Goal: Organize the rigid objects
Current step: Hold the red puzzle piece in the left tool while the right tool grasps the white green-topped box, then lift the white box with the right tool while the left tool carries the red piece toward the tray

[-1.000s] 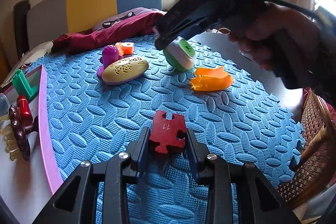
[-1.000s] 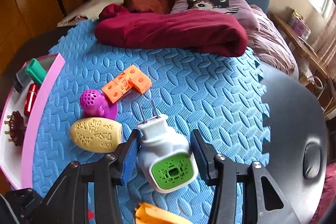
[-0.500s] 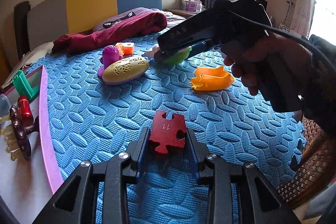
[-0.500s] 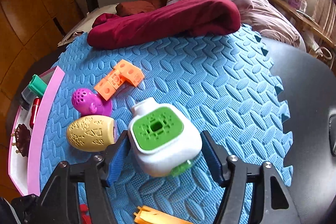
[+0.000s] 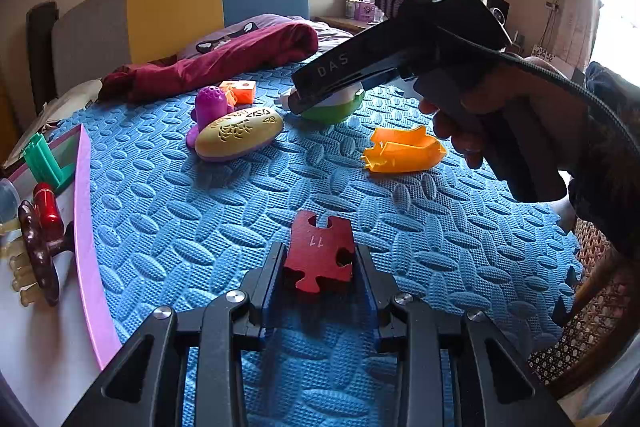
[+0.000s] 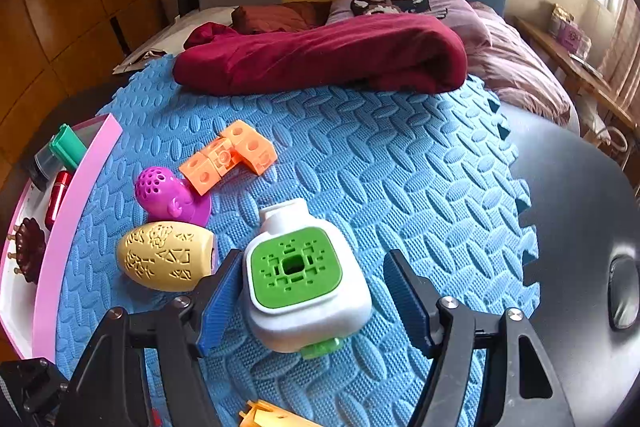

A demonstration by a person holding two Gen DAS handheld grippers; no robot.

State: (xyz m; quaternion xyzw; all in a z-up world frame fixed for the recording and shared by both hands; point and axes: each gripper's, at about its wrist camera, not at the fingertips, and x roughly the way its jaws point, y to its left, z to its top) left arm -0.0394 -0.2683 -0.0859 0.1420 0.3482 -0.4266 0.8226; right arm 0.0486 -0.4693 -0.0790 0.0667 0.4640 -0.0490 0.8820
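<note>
My left gripper [image 5: 318,267] is shut on a red puzzle piece [image 5: 320,255] marked 11, low over the blue foam mat [image 5: 200,227]. A white plug-in device with a green face [image 6: 298,273] lies green side up on the mat. My right gripper [image 6: 314,291] straddles it and its jaws are opening. The right pad stands clear of the device; the left pad is close beside it. In the left wrist view the right gripper [image 5: 304,99] reaches down over this device [image 5: 340,109], held by a person's hand [image 5: 480,115].
A yellow egg-shaped case [image 6: 164,261], a purple toy [image 6: 164,195] and orange blocks [image 6: 232,157] lie left of the device. An orange boat-like piece [image 5: 404,151] sits nearer. A pink-rimmed tray [image 6: 68,211] with small items borders the left. A red cloth [image 6: 320,55] lies at the back.
The right gripper lowered the white and green device onto the mat, green face turned up, and its jaws spread away from it. The left gripper and puzzle piece stayed put.
</note>
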